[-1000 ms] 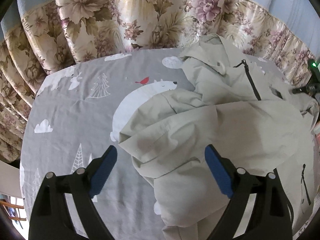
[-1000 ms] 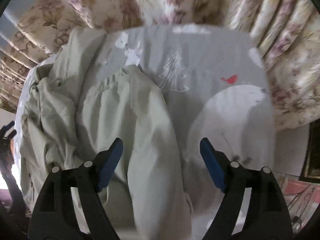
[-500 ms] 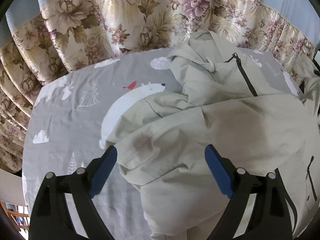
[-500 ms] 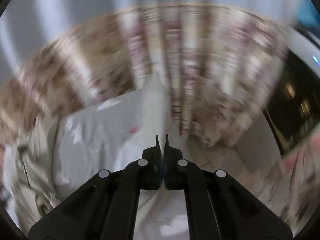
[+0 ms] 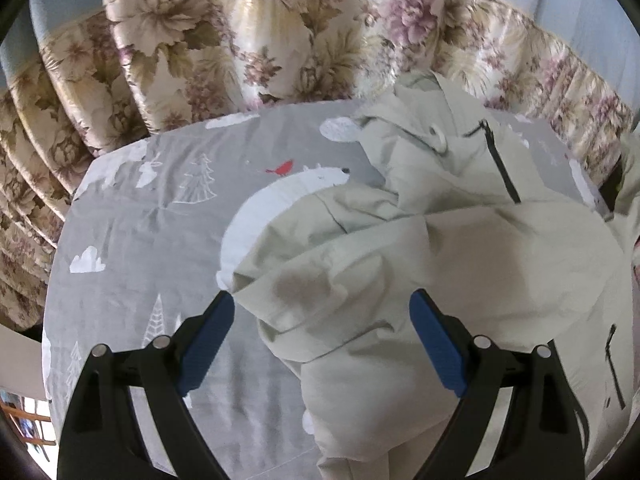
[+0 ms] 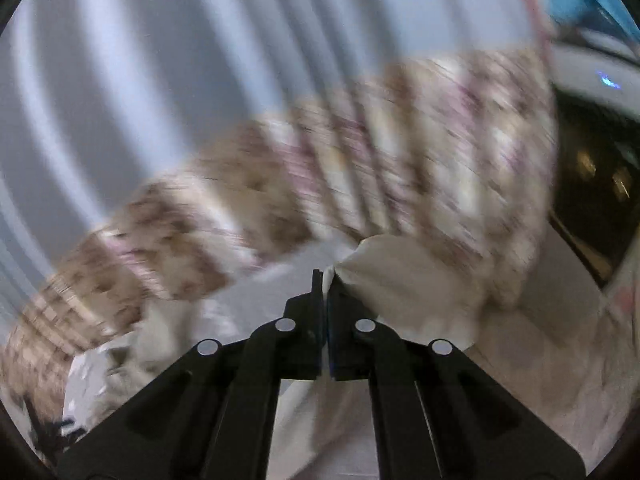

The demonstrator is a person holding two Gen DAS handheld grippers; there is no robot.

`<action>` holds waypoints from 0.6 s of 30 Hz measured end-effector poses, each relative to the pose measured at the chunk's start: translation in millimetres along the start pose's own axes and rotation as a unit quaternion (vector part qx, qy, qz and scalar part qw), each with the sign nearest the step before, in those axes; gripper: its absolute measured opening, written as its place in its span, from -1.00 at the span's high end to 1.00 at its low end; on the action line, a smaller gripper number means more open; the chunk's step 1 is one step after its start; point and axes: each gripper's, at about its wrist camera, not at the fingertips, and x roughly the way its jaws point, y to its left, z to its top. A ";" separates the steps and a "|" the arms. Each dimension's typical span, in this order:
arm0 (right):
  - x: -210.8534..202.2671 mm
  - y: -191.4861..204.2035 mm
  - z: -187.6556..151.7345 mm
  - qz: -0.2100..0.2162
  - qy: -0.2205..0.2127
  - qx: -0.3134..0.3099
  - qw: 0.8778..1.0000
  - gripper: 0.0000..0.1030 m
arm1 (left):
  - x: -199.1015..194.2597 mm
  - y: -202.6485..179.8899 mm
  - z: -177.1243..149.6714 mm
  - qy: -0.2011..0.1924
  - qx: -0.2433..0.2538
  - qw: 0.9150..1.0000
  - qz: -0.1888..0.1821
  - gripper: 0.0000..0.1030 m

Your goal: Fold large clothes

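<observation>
Left wrist view: jacket lies crumpled on the printed sheet; left gripper hovers spread above it, while right gripper, jaws pinching fabric, lifts an edge to fold.

You've got no readable text in either view: no labels, brand marks, numbers or signs. The sheet carries only printed pictures (bear, red bird, trees, clouds, rabbit), no lettering. The jacket shows zips and a loop but no visible tag or logo. The curtain is a floral pattern only. The right wrist view is too motion-blurred to read anything.
</observation>
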 end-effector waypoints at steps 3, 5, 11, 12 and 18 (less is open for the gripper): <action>-6.2 95.0 1.8 0.072 0.017 -0.105 0.992 0.96 | -5.3 0.7 1.7 -0.007 -0.005 1.000 -0.003 -0.74; 0.5 148.6 -18.3 0.120 0.055 -0.159 0.978 0.96 | -6.3 0.3 1.9 -0.008 -0.008 1.000 -0.002 -0.74; 52.3 245.1 -148.0 0.222 0.262 -0.261 0.902 0.43 | -6.7 3.9 -4.7 -0.004 -0.012 1.000 0.007 -0.74; 52.9 244.3 -159.1 0.220 0.270 -0.268 0.898 0.36 | -7.6 4.4 -6.2 -0.003 -0.008 1.000 0.013 -0.74; 38.4 170.8 -134.0 0.176 0.238 -0.214 0.931 -0.08 | -6.0 -6.4 -3.2 -0.002 0.008 1.000 0.019 -0.74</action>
